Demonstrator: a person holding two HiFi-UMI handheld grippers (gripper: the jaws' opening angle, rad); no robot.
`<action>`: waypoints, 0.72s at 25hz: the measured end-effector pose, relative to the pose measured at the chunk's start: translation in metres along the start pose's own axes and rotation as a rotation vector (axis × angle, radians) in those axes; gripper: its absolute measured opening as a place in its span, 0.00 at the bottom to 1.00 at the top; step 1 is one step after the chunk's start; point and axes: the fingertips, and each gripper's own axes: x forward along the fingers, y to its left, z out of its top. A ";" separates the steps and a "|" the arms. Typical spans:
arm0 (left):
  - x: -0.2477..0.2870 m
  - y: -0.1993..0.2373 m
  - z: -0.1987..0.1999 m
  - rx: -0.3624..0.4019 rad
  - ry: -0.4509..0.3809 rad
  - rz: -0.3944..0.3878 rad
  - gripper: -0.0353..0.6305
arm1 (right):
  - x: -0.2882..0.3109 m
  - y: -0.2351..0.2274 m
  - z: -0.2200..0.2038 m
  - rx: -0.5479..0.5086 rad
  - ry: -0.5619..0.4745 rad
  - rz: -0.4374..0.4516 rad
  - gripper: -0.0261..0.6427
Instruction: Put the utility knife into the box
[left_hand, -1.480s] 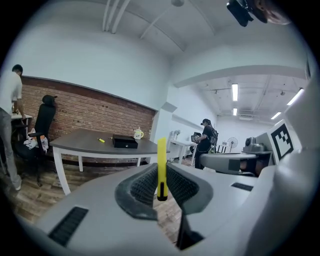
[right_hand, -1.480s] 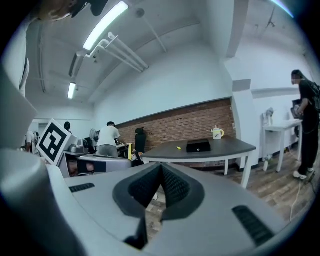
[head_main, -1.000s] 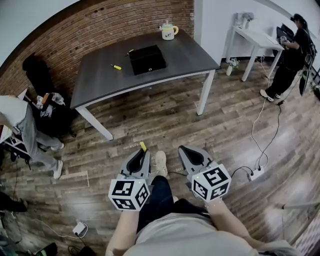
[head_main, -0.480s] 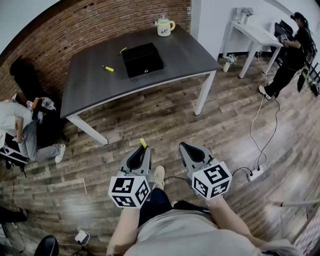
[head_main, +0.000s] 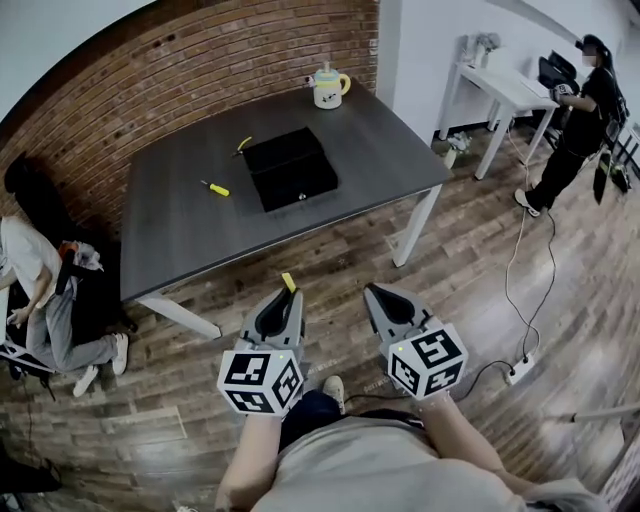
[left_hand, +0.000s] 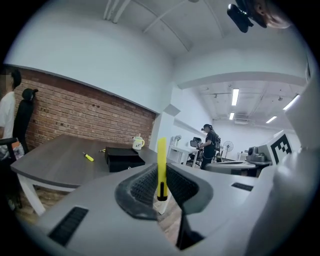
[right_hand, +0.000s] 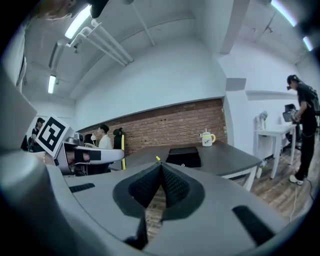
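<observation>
Clamping the yellow utility knife (left_hand: 161, 165) upright between its jaws, the left hand-held gripper (head_main: 285, 298) hangs well short of the black box (head_main: 290, 168) on the surface (head_main: 380, 140). The right gripper view shows the right hand-held gripper (right_hand: 160, 167) pressed together, empty.

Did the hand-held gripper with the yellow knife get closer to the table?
Yes. The left hand-held gripper with the utility knife has come forward, almost to the table.

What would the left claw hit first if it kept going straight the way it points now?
Probably the near edge of the grey table. The left claw, shut on the yellow utility knife, aims that way with nothing visible in between. Depth is hard to judge, so it might pass just over the top.
</observation>
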 end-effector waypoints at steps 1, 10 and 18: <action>0.007 0.008 0.006 0.003 -0.006 -0.006 0.15 | 0.010 -0.002 0.005 -0.001 -0.007 -0.007 0.05; 0.033 0.043 0.007 -0.042 0.010 -0.022 0.15 | 0.047 -0.011 0.010 0.037 0.018 -0.031 0.05; 0.048 0.073 0.001 -0.066 0.041 0.016 0.15 | 0.080 -0.020 0.009 0.052 0.040 -0.015 0.05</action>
